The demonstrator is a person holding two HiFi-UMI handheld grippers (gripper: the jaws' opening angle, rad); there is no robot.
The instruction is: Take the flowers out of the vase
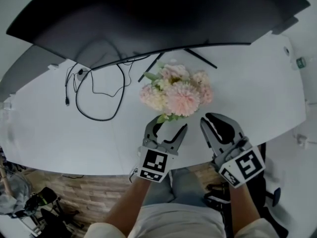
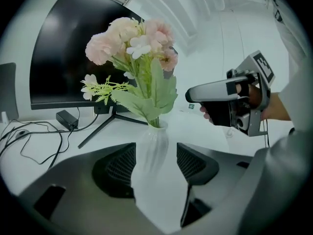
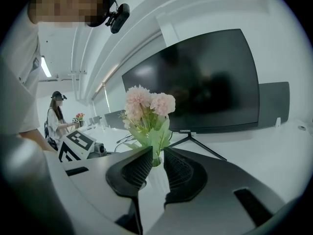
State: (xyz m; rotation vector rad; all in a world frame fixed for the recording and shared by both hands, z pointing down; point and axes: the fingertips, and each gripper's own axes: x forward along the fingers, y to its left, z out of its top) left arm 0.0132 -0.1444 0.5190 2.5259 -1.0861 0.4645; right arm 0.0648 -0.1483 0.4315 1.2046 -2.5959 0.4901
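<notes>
The bunch of pale pink and cream artificial flowers (image 1: pixel 176 90) stands in a slim, ribbed white vase (image 2: pixel 154 151) near the middle of the white table (image 1: pixel 247 93), just this side of the big curved black monitor (image 1: pixel 148 19), with a loose black cable (image 1: pixel 94 98) lying off to the left.

The left gripper (image 1: pixel 167 127) is at the near side of the vase with its jaws spread wide. The vase body sits between them, with a gap showing on either side, so nothing is gripped yet. The right gripper (image 1: pixel 210 120) hangs just to the right of it, its jaws almost together with only a thin slit between them and nothing in it.

To my eye the bunch is light, with soft petals and leaves that would crush or slip. The bundled green stems just above the vase mouth look the firmest hold. The vase looks narrow and tippy, probably smooth too, so it wants steadying low on its body while the stems are drawn straight up.
</notes>
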